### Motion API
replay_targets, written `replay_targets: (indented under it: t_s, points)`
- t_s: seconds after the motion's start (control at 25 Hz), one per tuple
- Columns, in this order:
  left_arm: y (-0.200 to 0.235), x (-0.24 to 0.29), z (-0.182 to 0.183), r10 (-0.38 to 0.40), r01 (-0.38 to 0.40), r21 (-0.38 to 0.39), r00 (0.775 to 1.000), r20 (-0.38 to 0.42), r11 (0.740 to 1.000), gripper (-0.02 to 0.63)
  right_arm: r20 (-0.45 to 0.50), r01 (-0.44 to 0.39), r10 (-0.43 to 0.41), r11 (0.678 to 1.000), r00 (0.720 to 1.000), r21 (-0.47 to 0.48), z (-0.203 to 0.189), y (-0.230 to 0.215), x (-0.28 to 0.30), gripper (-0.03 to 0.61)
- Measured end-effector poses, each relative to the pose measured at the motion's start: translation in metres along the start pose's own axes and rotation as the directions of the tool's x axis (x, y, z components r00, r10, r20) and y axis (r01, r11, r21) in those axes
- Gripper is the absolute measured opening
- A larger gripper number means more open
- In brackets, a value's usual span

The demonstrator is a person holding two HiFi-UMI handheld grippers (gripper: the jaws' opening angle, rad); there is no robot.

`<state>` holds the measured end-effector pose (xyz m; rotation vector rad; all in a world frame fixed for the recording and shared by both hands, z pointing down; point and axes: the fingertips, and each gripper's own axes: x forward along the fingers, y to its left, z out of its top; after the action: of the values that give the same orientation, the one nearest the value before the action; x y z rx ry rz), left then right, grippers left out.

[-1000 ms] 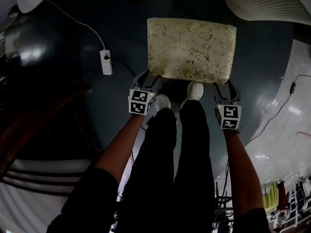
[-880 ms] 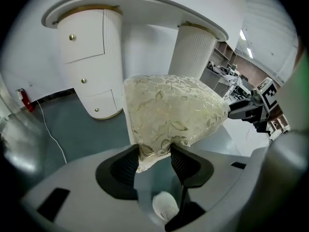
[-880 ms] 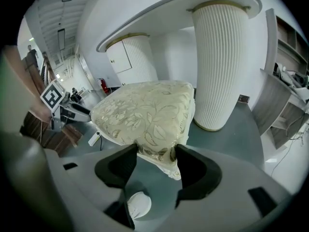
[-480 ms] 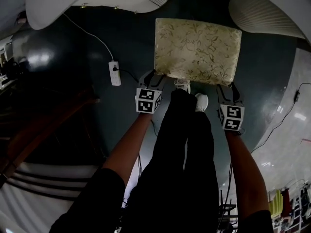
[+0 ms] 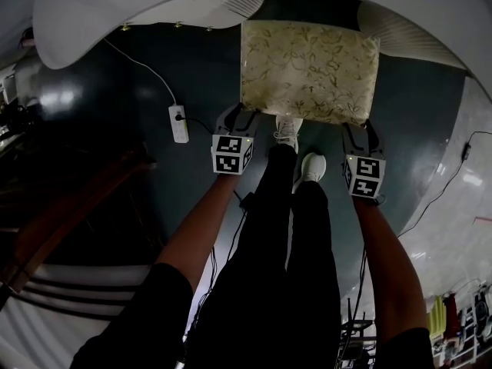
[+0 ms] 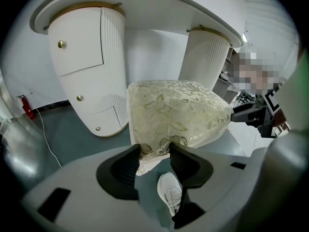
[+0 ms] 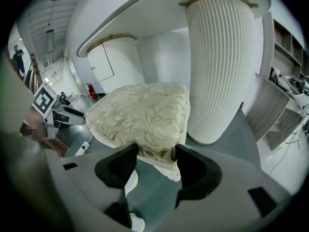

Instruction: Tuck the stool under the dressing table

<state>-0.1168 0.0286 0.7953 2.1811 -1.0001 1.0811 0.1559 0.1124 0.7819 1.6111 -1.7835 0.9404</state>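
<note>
The stool [image 5: 307, 68] has a cream cushion with a gold leaf pattern and stands on the dark floor, its far edge at the white dressing table [image 5: 115, 14]. My left gripper [image 5: 237, 115] is shut on the cushion's near left corner, and my right gripper [image 5: 361, 129] is shut on its near right corner. In the left gripper view the stool [image 6: 174, 115] fills the middle, with the left gripper [image 6: 154, 153] pinching its lower edge. In the right gripper view the right gripper [image 7: 155, 154] clamps the stool [image 7: 140, 115] beside a ribbed white pedestal [image 7: 219, 66].
A white power strip [image 5: 177, 123] with its cable lies on the floor left of the stool. The person's white shoes [image 5: 289, 131] stand just behind the stool. A second pedestal with drawers [image 6: 91, 71] stands at the left. A dark cable [image 5: 446, 183] crosses the floor at the right.
The stool and both grippers have moved forward toward the table, whose white top now spans the top of the head view. The person's feet have stepped forward too.
</note>
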Motion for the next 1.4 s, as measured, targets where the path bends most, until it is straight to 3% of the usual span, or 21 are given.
replay_targets:
  t_s: [0.48, 0.72, 0.96, 1.2, 1.4]
  points:
    - [0.003, -0.003, 0.002, -0.009, 0.010, -0.017, 0.998, 0.062, 1.000, 0.207, 0.083, -0.001, 0.002, 1.000, 0.997, -0.008, 0.003, 0.001, 0.002, 0.249]
    - [-0.002, -0.003, 0.003, -0.016, 0.019, -0.020, 0.991, 0.130, 1.000, 0.207, 0.121, 0.027, -0.025, 0.999, 0.992, -0.019, 0.004, -0.004, -0.002, 0.249]
    - [0.024, 0.025, 0.061, -0.005, 0.008, -0.017, 0.978, 0.207, 1.000, 0.207, 0.190, 0.039, -0.036, 0.999, 0.981, -0.012, 0.060, -0.023, 0.032, 0.250]
    - [0.034, 0.040, 0.083, -0.010, 0.015, -0.019, 0.963, 0.269, 1.000, 0.207, 0.232, 0.058, -0.057, 0.998, 0.971, 0.001, 0.080, -0.033, 0.048, 0.249]
    - [0.052, 0.056, 0.101, 0.003, 0.007, -0.037, 0.961, 0.275, 0.999, 0.206, 0.252, 0.075, -0.079, 0.997, 0.965, 0.026, 0.091, -0.032, 0.063, 0.250]
